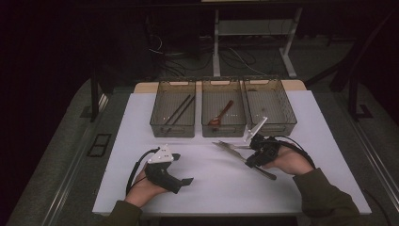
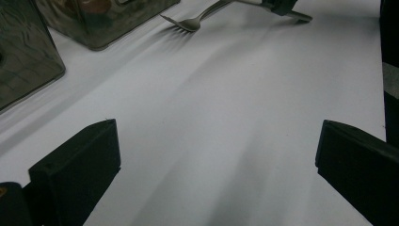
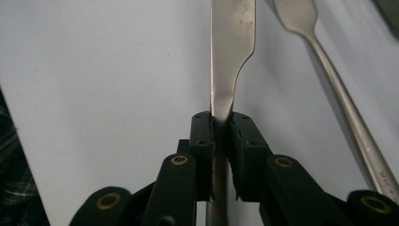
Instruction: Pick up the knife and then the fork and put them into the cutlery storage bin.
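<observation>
My right gripper (image 1: 254, 153) (image 3: 221, 125) is shut on a steel table knife (image 1: 269, 174) (image 3: 233, 42), pinching it where the blade narrows into the handle. The blade points away from the person's right hand, toward the table's middle. A steel fork (image 1: 226, 144) (image 3: 329, 70) lies on the white table beside the knife; in the left gripper view its tines (image 2: 188, 22) point toward the bins. Over bare table at the front left, my left gripper (image 1: 184, 168) (image 2: 216, 155) stands open with nothing between its wide-apart jaws.
Three clear plastic bins stand in a row at the back. The left bin (image 1: 156, 113) holds black chopsticks (image 1: 179, 110), the middle bin (image 1: 204, 110) a brown spoon (image 1: 221, 113), and the right bin (image 1: 287, 110) looks bare. The white tabletop (image 1: 221, 188) ends near the forearms.
</observation>
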The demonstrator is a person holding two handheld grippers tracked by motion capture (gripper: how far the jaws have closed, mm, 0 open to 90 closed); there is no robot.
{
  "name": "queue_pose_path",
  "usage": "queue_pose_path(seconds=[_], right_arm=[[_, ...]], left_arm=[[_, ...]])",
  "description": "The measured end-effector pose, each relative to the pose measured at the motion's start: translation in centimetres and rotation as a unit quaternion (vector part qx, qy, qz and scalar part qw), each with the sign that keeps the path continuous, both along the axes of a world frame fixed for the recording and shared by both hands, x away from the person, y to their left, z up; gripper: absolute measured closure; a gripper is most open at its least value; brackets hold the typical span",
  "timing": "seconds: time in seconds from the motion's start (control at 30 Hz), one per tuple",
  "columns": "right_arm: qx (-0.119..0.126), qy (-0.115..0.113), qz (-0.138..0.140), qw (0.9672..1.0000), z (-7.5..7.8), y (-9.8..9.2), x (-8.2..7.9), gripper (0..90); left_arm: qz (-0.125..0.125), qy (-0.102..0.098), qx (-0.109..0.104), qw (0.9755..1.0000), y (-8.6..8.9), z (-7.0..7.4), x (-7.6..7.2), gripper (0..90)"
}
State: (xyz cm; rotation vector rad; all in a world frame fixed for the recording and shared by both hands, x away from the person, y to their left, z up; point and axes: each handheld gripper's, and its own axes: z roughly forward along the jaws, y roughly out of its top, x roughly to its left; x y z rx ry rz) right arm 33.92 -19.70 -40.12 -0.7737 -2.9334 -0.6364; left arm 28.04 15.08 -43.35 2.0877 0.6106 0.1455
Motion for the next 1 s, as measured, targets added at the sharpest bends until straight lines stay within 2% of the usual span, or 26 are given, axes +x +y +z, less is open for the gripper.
queue_pose_path(seconds=[0.17, 0.23, 0.43, 0.6, 0.8, 1.0], right_arm=[[0.04, -0.012, -0.006, 0.9991, 0.5, -0.8, 0.1, 79.2], [0.061, -0.01, -0.016, 0.998, 0.7, -1.1, 0.1, 79.2], [0.097, -0.018, -0.036, 0.9945, 0.9, -2.2, 0.5, 79.3], [0.137, -0.036, -0.056, 0.9883, 1.4, -3.3, 0.8, 79.3], [0.188, -0.05, -0.085, 0.9773, 2.2, -4.7, 1.0, 79.3], [0.219, -0.064, -0.11, 0.9674, 2.9, -5.9, 1.2, 79.3]], left_arm=[[-0.001, -0.001, -0.005, 1.0, 0.0, 0.0, 0.0, 0.0], [-0.003, -0.002, -0.005, 1.0, 0.1, 0.0, 0.0, 0.0], [-0.007, -0.002, -0.011, 0.9999, 0.1, 0.0, 0.0, 0.0], [-0.008, -0.003, -0.014, 0.9999, 0.1, 0.0, -0.1, 0.0], [-0.005, -0.003, -0.014, 0.9999, 0.2, -0.1, 0.0, 0.0], [0.004, -0.002, -0.012, 0.9999, 0.3, 0.0, 0.0, 0.0]])
